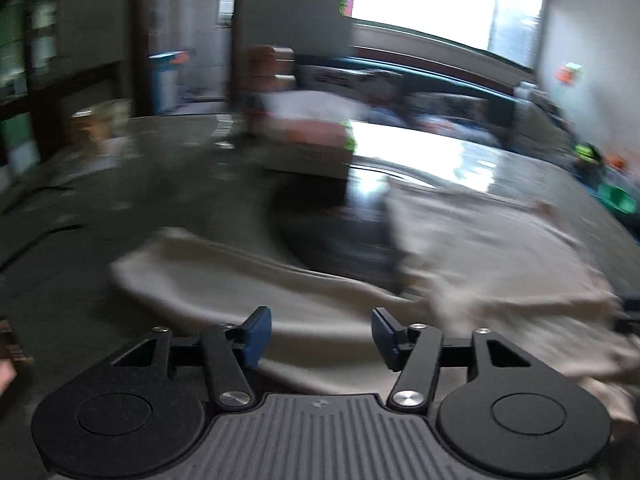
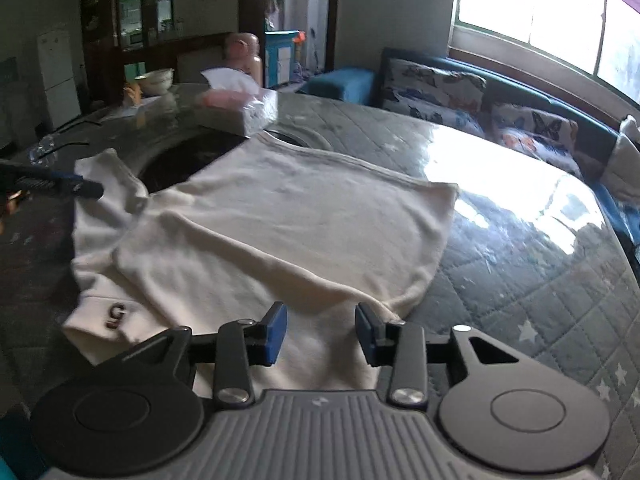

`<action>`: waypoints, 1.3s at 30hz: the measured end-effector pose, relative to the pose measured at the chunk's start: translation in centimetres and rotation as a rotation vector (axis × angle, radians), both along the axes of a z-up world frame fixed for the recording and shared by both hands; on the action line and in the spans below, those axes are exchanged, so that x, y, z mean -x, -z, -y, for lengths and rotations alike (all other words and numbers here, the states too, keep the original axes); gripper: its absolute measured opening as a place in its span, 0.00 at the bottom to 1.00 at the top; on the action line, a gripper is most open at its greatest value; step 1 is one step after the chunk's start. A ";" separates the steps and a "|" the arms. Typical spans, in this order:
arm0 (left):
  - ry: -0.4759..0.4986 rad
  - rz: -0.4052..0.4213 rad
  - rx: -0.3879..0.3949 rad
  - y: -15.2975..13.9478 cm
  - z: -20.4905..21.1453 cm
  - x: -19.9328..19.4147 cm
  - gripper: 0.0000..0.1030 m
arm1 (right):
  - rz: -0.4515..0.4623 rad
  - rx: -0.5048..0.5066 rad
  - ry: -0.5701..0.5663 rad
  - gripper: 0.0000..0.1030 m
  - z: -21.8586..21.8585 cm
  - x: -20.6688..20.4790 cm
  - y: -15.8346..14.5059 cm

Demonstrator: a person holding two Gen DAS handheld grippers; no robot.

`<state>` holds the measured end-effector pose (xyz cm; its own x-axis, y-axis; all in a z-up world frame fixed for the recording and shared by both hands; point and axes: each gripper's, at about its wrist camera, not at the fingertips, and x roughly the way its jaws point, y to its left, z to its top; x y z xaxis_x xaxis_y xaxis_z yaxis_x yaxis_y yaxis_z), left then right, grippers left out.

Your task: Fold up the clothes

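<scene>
cream knit sweater (image 2: pixel 288 220) lies spread flat on the grey quilted table cover (image 2: pixel 520 280), straight ahead of your right claw (image 2: pixel 320 332) and reaching under it. your right claw's blue pads stand wide apart with nothing between them. your left claw (image 1: pixel 320 336) is just as wide apart and holds nothing, with blurred cream cloth ahead of it. beyond the sweater's far edge sits a clear-wrapped tissue pack (image 2: pixel 240 108). a small dark letter mark (image 2: pixel 117 314) shows on the cuff, left of your right claw.
</scene>
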<state>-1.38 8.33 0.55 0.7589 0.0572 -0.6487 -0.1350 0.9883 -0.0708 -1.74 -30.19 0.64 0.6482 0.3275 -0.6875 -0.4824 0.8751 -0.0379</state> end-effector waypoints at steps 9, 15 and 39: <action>-0.314 0.000 -0.042 0.5 -7.0 -1.9 0.61 | -0.006 -0.018 -0.045 0.37 -1.7 0.6 -0.3; -0.329 -0.019 -0.008 1.5 -8.7 -2.6 0.41 | -0.011 -0.009 -0.065 0.42 -2.5 1.3 0.0; 0.428 0.062 0.269 -2.9 11.3 0.7 0.06 | -0.029 -0.168 0.015 0.42 0.3 1.6 -1.8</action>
<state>-2.12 -3.01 3.43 0.7151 -0.4303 -0.5509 0.2904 0.8997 -0.3258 -3.31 -30.49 2.48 0.6344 0.4300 -0.6424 -0.4678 0.8751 0.1238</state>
